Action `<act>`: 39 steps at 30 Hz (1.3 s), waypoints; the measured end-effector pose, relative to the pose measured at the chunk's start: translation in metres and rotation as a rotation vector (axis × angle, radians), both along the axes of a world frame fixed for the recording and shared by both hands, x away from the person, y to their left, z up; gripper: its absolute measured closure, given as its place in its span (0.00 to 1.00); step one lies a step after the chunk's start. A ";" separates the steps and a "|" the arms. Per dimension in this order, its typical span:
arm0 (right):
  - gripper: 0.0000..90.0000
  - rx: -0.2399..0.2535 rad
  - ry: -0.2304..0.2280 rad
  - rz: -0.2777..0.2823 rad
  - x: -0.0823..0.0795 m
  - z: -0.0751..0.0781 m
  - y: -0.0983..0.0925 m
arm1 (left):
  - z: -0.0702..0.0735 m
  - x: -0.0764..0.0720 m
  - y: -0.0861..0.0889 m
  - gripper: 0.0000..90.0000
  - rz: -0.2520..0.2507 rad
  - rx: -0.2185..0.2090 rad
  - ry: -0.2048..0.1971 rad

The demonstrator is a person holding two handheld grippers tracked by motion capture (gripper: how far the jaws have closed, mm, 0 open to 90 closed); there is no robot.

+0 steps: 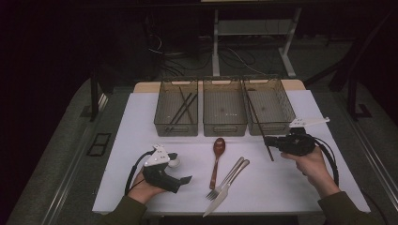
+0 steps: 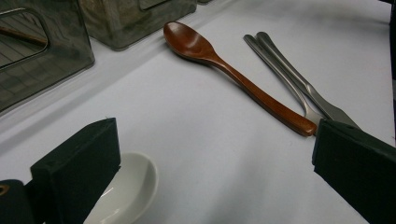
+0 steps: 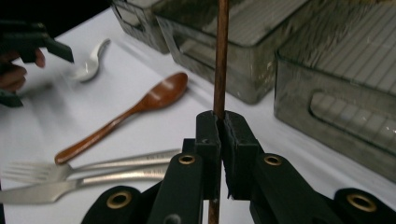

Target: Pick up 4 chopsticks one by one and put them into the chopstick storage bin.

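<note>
Three bins (image 1: 224,123) wall the far worktop (image 1: 141,136); spoon (image 1: 217,159), fork (image 1: 227,179) and knife (image 1: 225,190) block the middle; bare lanes flank them.

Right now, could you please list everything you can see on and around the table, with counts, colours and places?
Clear smoky plastic bins: three, in a row at the table's far edge.
Dark chopsticks: a few, lying in the left bin.
Brown wooden spoon: one, table centre.
Silver metal fork: one, right of the spoon.
Silver metal knife: one, alongside the fork.
White ceramic spoon: one, beside the left claw.
White table cover: one.
Brown chopstick: one, clamped in the right claw.
Left claw: black, open.
Right claw: black, shut on the chopstick.
</note>
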State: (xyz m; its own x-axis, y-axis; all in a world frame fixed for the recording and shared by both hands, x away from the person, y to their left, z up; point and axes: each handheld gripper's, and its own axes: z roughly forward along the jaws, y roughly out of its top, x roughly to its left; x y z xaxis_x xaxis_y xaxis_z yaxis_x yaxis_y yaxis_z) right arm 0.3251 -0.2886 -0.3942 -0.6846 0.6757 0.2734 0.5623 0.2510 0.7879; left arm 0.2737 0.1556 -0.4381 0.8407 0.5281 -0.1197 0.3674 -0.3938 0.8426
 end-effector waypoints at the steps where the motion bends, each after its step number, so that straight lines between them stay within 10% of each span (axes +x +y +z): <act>1: 0.94 0.006 -0.004 0.001 0.002 0.001 0.001 | 0.000 0.000 0.000 0.00 -0.001 0.000 0.000; 39: 0.94 0.138 -0.153 0.067 0.076 0.050 0.123 | 0.001 -0.001 0.000 0.00 0.001 -0.009 -0.004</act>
